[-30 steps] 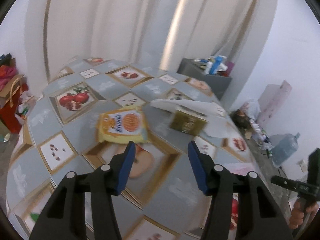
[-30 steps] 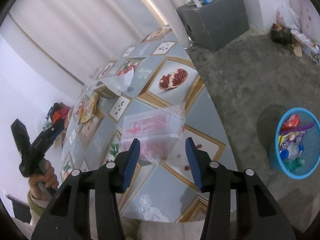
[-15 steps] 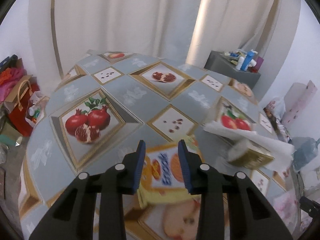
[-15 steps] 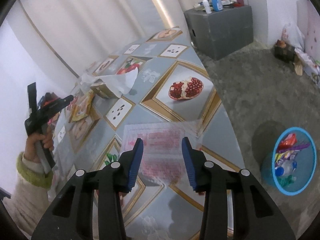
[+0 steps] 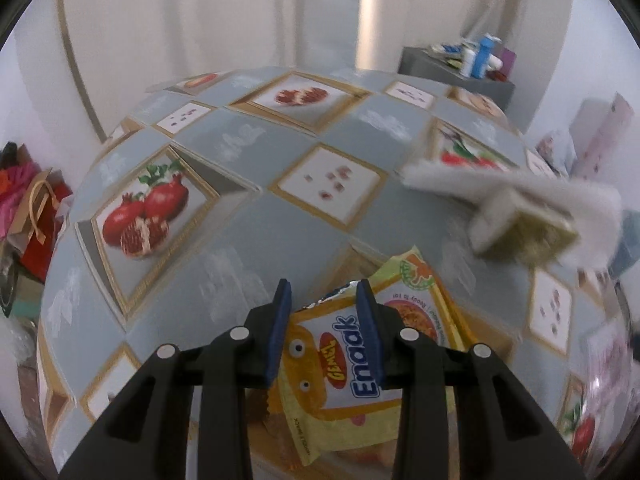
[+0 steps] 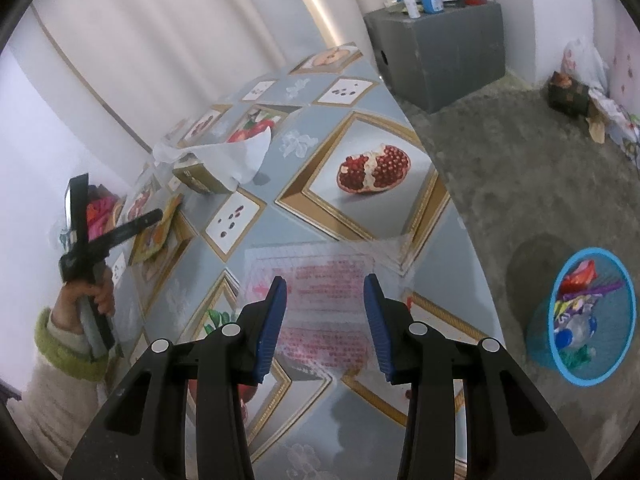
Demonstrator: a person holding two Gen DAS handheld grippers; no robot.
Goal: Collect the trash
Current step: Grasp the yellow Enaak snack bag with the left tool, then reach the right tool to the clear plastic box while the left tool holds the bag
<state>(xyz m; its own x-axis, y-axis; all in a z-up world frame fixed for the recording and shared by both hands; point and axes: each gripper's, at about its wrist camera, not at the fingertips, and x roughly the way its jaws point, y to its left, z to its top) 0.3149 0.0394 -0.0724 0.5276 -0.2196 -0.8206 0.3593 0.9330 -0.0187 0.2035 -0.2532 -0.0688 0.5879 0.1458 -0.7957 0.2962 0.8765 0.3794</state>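
Left wrist view: the left gripper (image 5: 322, 292), black with blue pads, is lowered over a yellow snack packet (image 5: 340, 364) printed "Enaak", which lies flat on the table covered by a grey oilcloth with framed pomegranate prints (image 5: 240, 216). The jaws stand part-way apart with the packet's upper edge between them; whether the pads press on the packet cannot be told. To the right, blurred, a gold-coloured carton (image 5: 524, 232) lies under a white tissue sheet (image 5: 516, 184). Right wrist view: the right gripper (image 6: 326, 292), of the same make, is poised over a clear plastic wrapper with pink printing (image 6: 324, 280) lying flat near the table's edge; its jaws are spread to either side of the wrapper, and no pinch is visible. A round blue basket (image 6: 624, 344) holding coloured wrappers stands on the grey carpet (image 6: 500, 184), well apart from the table. At far left, a hand in a green-cuffed sleeve (image 6: 86, 298) grips the other gripper's handle.
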